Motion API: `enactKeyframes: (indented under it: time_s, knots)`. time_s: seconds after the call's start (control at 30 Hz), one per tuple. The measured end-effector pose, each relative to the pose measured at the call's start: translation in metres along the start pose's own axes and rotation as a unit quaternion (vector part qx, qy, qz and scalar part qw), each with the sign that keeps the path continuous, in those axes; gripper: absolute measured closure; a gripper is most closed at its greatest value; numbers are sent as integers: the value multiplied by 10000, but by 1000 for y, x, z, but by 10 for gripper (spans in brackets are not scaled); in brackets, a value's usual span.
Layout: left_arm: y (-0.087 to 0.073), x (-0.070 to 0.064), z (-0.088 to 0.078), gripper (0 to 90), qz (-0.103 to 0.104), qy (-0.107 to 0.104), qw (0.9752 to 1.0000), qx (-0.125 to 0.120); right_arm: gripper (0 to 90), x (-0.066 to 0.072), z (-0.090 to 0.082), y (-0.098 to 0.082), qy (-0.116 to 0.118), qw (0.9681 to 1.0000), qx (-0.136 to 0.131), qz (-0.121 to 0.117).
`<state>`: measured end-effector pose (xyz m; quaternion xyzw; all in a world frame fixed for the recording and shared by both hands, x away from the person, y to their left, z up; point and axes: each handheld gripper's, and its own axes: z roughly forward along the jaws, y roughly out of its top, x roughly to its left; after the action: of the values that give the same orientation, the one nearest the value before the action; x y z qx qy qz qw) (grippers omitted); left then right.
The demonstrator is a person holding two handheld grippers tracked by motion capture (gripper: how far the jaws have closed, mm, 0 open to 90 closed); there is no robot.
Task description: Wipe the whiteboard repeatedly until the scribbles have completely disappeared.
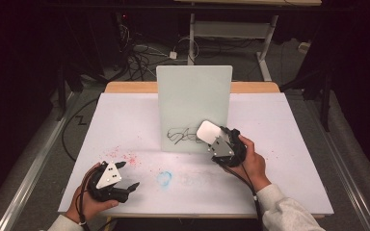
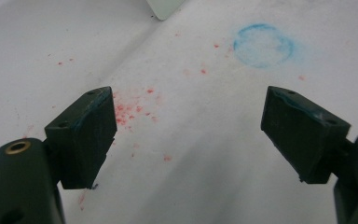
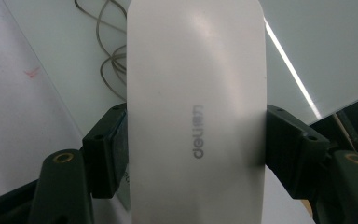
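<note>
Dark room behind, cables on the floor past the far edge; white paper sheet (image 1: 125, 120) covers the table, w/ red specks (image 1: 125, 156) near the front left and a faint blue ring (image 1: 164, 177) mid-front. Pale upright board (image 1: 194, 96) stands at centre, black scribble (image 1: 183, 134) low on its face. I've got the right gripper (image 1: 215, 139) clamped on a white eraser block (image 1: 208, 131), jaws pressing both long sides, block held against the board's lower right, just beside the scribble. Left gripper (image 1: 125, 175) sits low over the paper at front left, jaws wide apart, nothing between them; blue ring just ahead of it in the left gripper view.
</note>
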<state>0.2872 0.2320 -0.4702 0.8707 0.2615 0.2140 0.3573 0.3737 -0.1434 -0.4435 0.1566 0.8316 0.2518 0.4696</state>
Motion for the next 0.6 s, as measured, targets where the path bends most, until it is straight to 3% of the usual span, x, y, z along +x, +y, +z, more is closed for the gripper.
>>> enactKeyframes:
  time_s: [0.17,0.2,0.37,0.4,0.57,0.6]
  knots:
    - [0,0,0,178,15,-1,10000,17,308,7,4,-3,-80,9999,39,-97]
    - [0,0,1,178,23,-5,10000,28,308,11,5,-3,-91,9997,62,-227]
    - [0,-1,1,177,29,-18,10000,44,308,20,7,-6,-9,9996,27,-292]
    - [1,-1,1,177,43,-16,10000,50,308,24,8,-7,198,9995,18,-259]
    - [1,-1,1,178,45,-9,10000,45,309,24,8,-6,139,9988,78,-464]
    - [1,-1,1,178,37,-3,10000,41,309,22,7,-6,-7,9986,101,-528]
